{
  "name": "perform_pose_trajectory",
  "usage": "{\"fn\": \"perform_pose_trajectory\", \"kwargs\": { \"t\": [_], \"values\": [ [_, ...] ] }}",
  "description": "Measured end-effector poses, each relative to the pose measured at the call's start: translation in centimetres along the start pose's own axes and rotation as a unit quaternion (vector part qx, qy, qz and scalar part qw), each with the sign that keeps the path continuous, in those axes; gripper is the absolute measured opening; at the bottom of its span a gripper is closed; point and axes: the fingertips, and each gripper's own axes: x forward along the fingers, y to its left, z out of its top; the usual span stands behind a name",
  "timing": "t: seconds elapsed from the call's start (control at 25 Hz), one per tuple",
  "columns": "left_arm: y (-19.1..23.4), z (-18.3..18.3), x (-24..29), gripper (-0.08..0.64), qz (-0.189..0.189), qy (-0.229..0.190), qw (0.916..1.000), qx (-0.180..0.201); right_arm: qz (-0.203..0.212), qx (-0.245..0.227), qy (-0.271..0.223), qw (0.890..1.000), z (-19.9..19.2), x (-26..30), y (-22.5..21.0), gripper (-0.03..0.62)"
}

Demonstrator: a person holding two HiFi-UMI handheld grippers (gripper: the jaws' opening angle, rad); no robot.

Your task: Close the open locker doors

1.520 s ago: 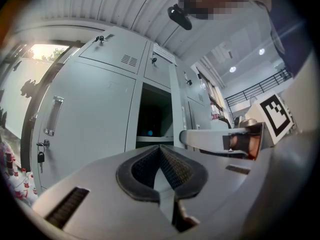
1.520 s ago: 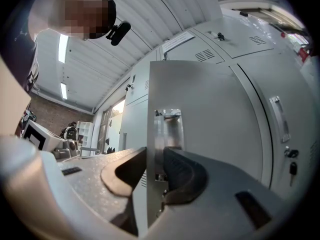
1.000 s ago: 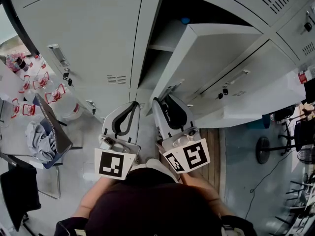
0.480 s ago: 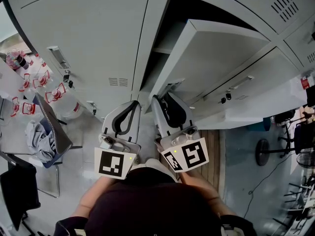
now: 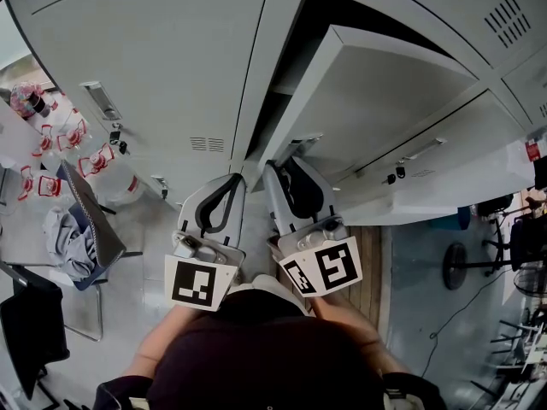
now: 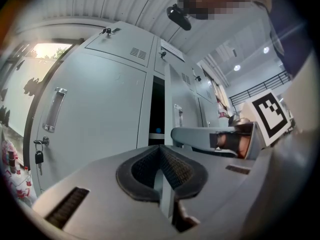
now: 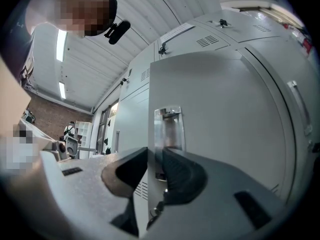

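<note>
A grey locker door (image 5: 385, 101) stands swung open in front of its dark compartment (image 5: 291, 67). My right gripper (image 5: 286, 167) is at that door's free edge, low down near the handle (image 7: 167, 126). The door's edge (image 7: 151, 134) runs between the jaws, which are closing: one jaw is behind the door, the other in front of its face with a small gap. My left gripper (image 5: 235, 180) hangs beside it, shut and empty (image 6: 161, 151), pointing at the open compartment (image 6: 156, 114). The locker door (image 5: 145, 67) to the left is closed.
A padlock with keys (image 5: 115, 135) hangs under the closed door's handle (image 5: 101, 101). Packs of water bottles (image 5: 60, 156) and a chair with cloth (image 5: 81, 229) stand at the left. More closed lockers (image 5: 444, 169) run to the right, with a fan stand (image 5: 457, 259) on the floor.
The lockers have drifted slightly up and right in the head view. Both grippers keep their places, the right one still at the open door's edge.
</note>
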Motion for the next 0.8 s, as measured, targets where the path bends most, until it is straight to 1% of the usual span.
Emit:
{"fn": "perform_pose_trajectory", "kwargs": {
  "t": [0.8],
  "values": [
    [1.3,-0.5,0.8,0.002,0.009,0.005,0.9999,-0.007,-0.001,-0.002,0.001,1.0,-0.3,1.8,-0.7,0.087]
  ]
}}
